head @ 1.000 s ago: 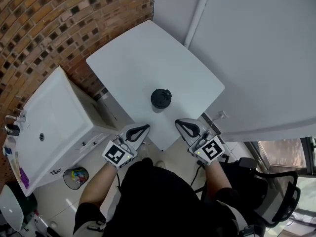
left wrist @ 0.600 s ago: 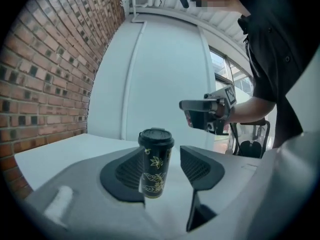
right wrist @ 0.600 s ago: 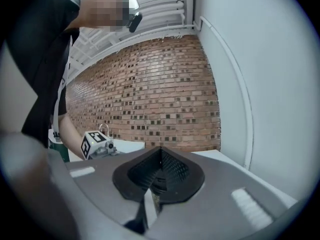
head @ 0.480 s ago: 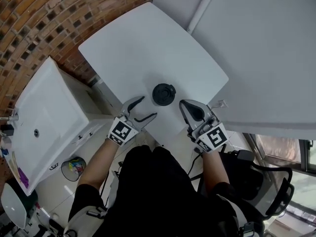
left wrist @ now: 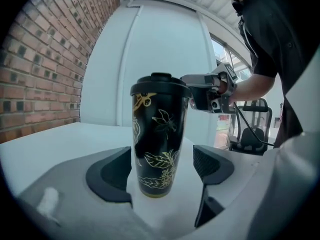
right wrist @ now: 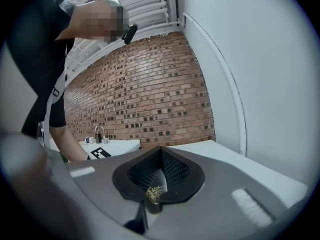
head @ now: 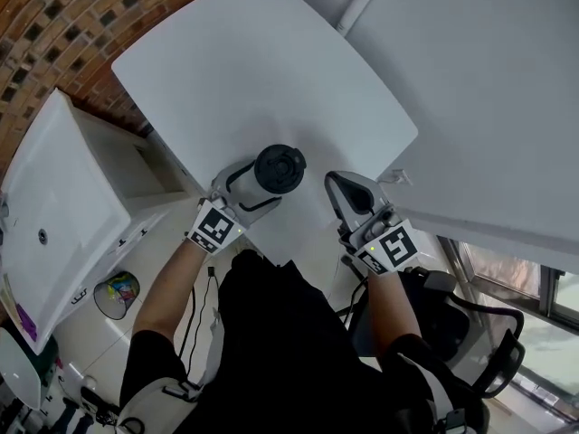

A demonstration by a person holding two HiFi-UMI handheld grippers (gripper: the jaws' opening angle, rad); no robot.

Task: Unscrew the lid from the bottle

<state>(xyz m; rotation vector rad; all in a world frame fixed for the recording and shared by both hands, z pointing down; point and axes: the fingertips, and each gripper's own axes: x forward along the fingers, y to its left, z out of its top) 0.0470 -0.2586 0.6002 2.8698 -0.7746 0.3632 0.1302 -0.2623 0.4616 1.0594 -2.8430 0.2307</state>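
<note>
A brick wall [head: 54, 25] backs the left of the room, with a white sink unit [head: 50, 179] below it. Beside that stands the white table [head: 271, 70], bare but for the black bottle [left wrist: 159, 149], upright near its front edge with the lid [head: 279, 167] on. The left claw [left wrist: 161, 168] has just been opening; its jaws stand wide either side of the bottle's base without pressing it. The right claw [right wrist: 160, 171], just beside, is closed on nothing. A plain white wall [head: 488, 89] fills the right.
</note>
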